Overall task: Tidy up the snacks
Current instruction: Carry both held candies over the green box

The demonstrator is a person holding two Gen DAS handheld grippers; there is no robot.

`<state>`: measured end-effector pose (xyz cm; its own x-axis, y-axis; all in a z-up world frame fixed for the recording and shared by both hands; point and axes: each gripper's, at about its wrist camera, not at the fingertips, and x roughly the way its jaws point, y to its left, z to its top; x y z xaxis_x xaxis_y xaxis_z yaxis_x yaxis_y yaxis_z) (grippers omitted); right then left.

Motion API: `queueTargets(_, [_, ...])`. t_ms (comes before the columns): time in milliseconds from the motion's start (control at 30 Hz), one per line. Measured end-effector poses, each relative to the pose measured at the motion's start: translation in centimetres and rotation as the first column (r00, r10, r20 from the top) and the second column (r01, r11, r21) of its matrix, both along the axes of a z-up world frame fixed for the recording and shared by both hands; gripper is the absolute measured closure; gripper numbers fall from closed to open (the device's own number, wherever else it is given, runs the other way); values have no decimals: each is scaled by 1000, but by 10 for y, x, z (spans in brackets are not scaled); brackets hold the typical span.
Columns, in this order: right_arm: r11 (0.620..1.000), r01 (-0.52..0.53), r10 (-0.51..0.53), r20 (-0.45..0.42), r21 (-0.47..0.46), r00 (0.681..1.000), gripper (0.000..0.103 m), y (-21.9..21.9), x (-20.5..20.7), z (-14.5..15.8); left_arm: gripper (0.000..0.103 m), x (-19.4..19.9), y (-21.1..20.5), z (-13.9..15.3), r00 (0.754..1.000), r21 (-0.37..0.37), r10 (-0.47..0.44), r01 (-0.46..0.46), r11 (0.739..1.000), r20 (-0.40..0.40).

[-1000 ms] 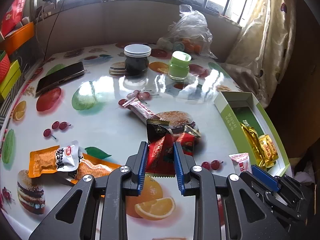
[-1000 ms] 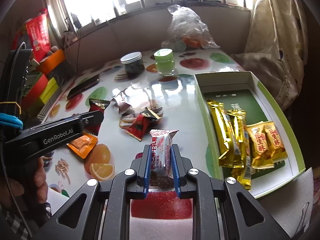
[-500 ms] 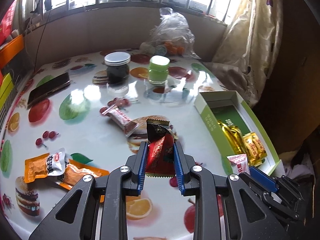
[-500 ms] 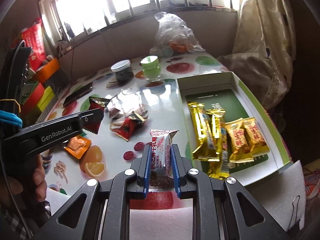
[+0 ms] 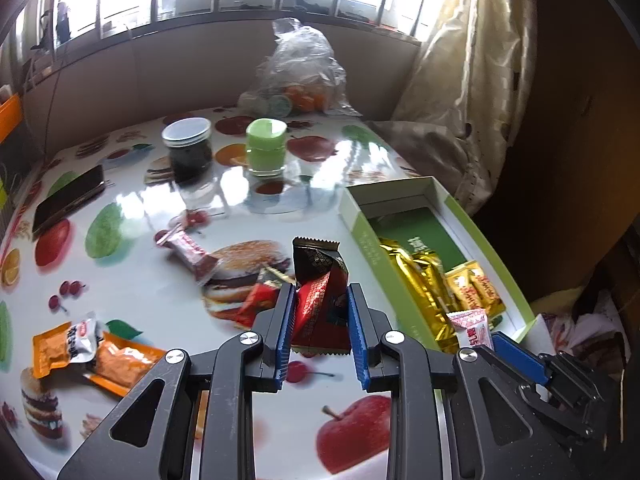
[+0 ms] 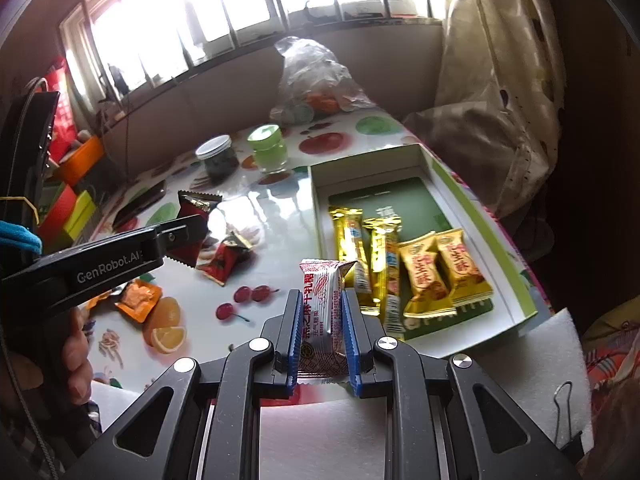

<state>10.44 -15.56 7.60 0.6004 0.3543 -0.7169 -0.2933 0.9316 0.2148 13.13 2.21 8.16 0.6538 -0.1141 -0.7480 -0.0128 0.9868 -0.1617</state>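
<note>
Left wrist: left claw [image 5: 320, 330] grips red packet [image 5: 320, 304]; right claw [image 6: 320, 342] clamps white packet [image 6: 322, 312]

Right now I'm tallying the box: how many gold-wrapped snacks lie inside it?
4: two long shiny gold foil bars lie side by side mid-box, and two short yellow-gold pouches sit to their right in the green-rimmed cardboard box. Others could hide underneath.
</note>
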Motion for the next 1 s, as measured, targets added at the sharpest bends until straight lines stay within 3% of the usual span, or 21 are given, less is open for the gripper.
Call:
queueTargets(500, [992, 124, -124, -12, -19, 992, 85, -47, 13, -7, 76, 27, -50, -4, 994, -33, -108, 107, 994, -18])
queueTargets(1000, [984, 169, -171, -40, -54, 984, 85, -69, 37, -27, 76, 49, -89, -23, 982, -37, -175, 173, 984, -70])
